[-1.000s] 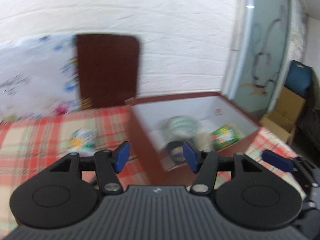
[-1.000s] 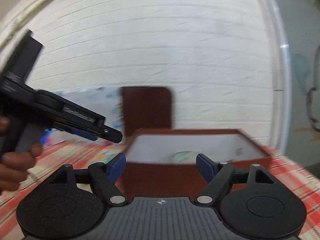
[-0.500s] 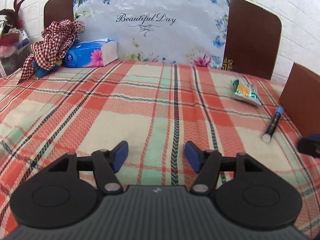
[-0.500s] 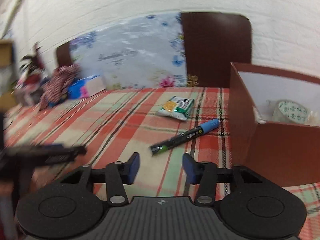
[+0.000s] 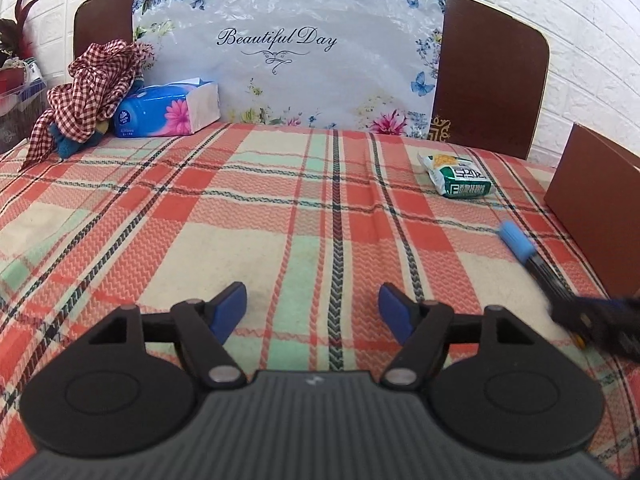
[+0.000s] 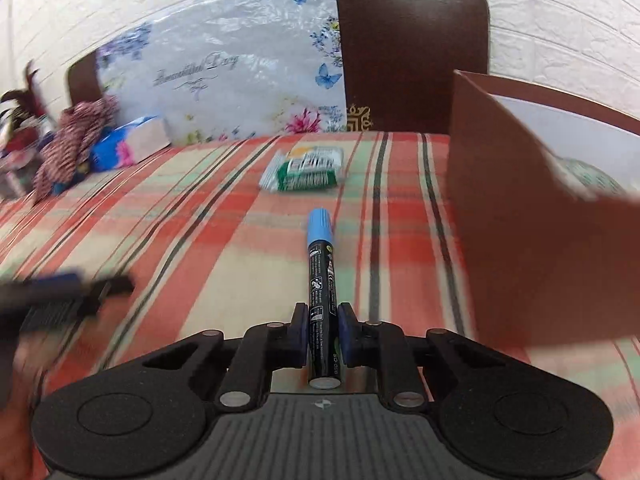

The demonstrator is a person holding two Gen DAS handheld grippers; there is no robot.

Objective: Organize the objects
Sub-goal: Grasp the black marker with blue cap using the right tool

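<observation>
My right gripper (image 6: 323, 330) is shut on a black marker with a blue cap (image 6: 321, 280), the cap end pointing away over the plaid cloth. From the left wrist view the same marker (image 5: 520, 246) slants at the right, held by the blurred right gripper (image 5: 592, 316). My left gripper (image 5: 312, 308) hangs over bare cloth, its jaws opening, nothing between them. A green and white snack packet (image 5: 456, 180) (image 6: 306, 170) lies farther back. The brown box (image 6: 520, 208) (image 5: 596, 208) stands at the right, a roll of tape (image 6: 588, 174) inside.
A floral "Beautiful Day" board (image 5: 288, 52) leans on the brown headboard (image 5: 488, 76) at the back. A blue tissue pack (image 5: 168, 110) and a checked red cloth (image 5: 92, 84) sit at the back left. The blurred left gripper (image 6: 64, 292) shows in the right wrist view.
Both views swung from the box and wall down to the plaid cloth. My right gripper moved in on the marker and closed on it. My left gripper's jaws spread wider.
</observation>
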